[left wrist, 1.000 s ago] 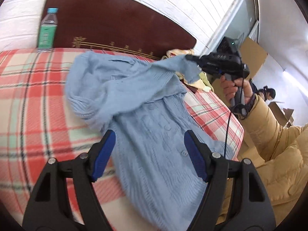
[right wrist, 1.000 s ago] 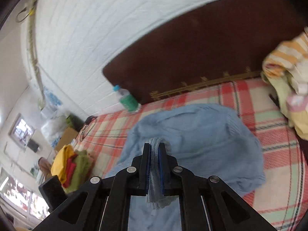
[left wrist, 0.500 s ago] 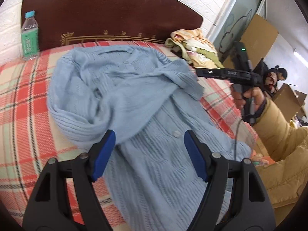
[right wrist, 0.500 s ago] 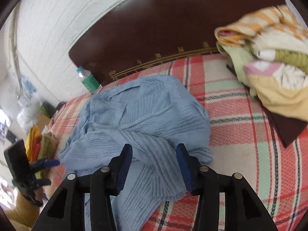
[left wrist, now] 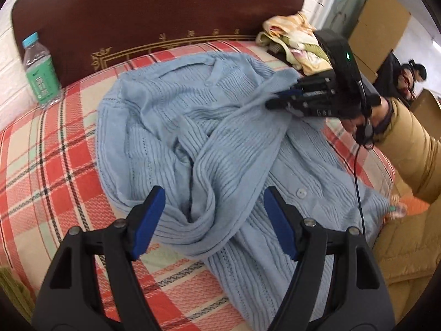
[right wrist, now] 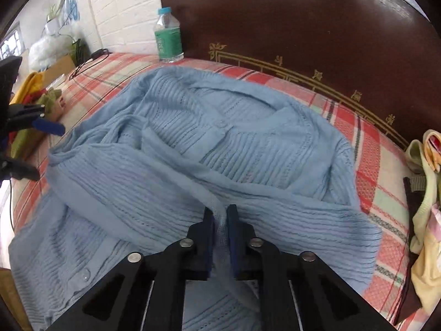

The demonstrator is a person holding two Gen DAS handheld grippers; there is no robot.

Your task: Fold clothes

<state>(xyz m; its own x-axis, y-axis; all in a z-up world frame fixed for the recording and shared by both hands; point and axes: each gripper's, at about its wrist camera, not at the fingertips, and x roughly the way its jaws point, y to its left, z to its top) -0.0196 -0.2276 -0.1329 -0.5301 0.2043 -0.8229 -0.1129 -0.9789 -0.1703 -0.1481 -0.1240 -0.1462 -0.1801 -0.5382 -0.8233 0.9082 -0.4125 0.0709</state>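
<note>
With right gripper (right wrist: 220, 220) pinched on a fold of the blue cardigan (right wrist: 193, 149) at lower centre and left gripper (left wrist: 213, 215) spread wide above its rumpled sleeve, best to draw the fabric flat across the plaid bedspread (left wrist: 49, 151) toward the headboard (right wrist: 317, 27).

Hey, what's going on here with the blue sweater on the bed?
A person is folding a light blue knit cardigan on a plaid-covered bed, a gripper in each hand. The right gripper is shut on a fold of the knit. The left gripper hangs open over the bunched sleeve, holding nothing. The cardigan is rumpled, not yet folded flat.
</note>
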